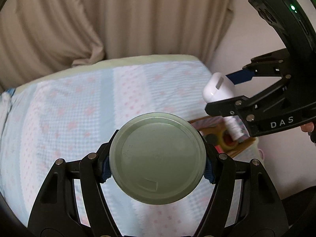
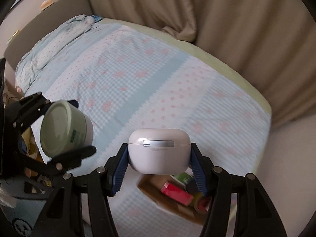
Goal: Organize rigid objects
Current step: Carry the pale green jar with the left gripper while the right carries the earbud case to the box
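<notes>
My left gripper (image 1: 158,167) is shut on a pale green round jar (image 1: 158,158), held in the air above the bed with its flat base toward the camera. The jar also shows in the right wrist view (image 2: 65,128), at the left. My right gripper (image 2: 160,167) is shut on a white earbud case (image 2: 159,152), hinge side facing the camera, held above a cardboard box (image 2: 150,192). In the left wrist view the case (image 1: 218,87) and the right gripper (image 1: 219,94) are at the right.
The bed (image 2: 138,79) has a blue and white cover with pink dots. The cardboard box on it holds a red pack (image 2: 176,194), tape rolls and a white bottle (image 1: 234,127). Beige curtains (image 1: 118,19) hang behind. A crumpled blue blanket (image 2: 59,39) lies at the far end.
</notes>
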Motion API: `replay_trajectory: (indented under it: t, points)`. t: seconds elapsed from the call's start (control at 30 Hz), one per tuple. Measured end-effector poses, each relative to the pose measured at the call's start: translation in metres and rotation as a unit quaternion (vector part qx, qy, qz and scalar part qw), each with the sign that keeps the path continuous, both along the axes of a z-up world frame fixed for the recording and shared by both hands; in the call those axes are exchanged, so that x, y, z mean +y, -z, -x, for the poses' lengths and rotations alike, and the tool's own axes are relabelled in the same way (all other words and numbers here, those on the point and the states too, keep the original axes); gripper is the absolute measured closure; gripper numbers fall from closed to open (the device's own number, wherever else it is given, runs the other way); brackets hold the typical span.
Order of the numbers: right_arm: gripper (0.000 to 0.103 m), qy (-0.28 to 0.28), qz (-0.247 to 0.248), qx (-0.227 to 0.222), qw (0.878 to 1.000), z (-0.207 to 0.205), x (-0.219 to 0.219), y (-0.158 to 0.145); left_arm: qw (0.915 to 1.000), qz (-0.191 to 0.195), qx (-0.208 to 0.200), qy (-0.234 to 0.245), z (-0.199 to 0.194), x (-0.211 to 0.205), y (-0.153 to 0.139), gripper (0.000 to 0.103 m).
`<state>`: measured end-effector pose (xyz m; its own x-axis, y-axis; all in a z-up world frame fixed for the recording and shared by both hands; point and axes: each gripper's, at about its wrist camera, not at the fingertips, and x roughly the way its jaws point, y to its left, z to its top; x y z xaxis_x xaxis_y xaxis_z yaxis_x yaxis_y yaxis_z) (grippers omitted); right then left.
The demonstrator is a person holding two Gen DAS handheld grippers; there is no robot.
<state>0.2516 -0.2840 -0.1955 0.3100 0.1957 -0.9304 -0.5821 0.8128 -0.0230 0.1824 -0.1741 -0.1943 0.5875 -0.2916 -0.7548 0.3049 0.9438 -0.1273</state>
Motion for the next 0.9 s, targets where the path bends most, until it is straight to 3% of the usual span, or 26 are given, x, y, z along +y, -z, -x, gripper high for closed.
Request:
replay_trajectory:
  t: [0.2, 0.37, 0.63, 0.9]
  points:
    - [0.048, 0.045, 0.004, 0.004, 0.999, 0.011, -0.070, -0.008, 0.9991, 0.002, 0.001, 0.043, -0.005, -0.065, -0.005, 0.036]
    - [0.048, 0.074, 0.004, 0.020, 0.997, 0.010, -0.117, 0.008, 0.9974, 0.009, 0.027, 0.066, -0.018, -0.115, 0.015, 0.036]
    - [0.048, 0.099, 0.014, 0.072, 0.992, -0.010, -0.174, 0.074, 0.9930, -0.010, 0.087, 0.080, -0.042, -0.179, 0.075, 0.036]
    - [0.048, 0.145, 0.006, 0.131, 0.981, -0.038, -0.197, 0.153, 0.9821, -0.046, 0.159, 0.090, -0.061, -0.206, 0.149, 0.036]
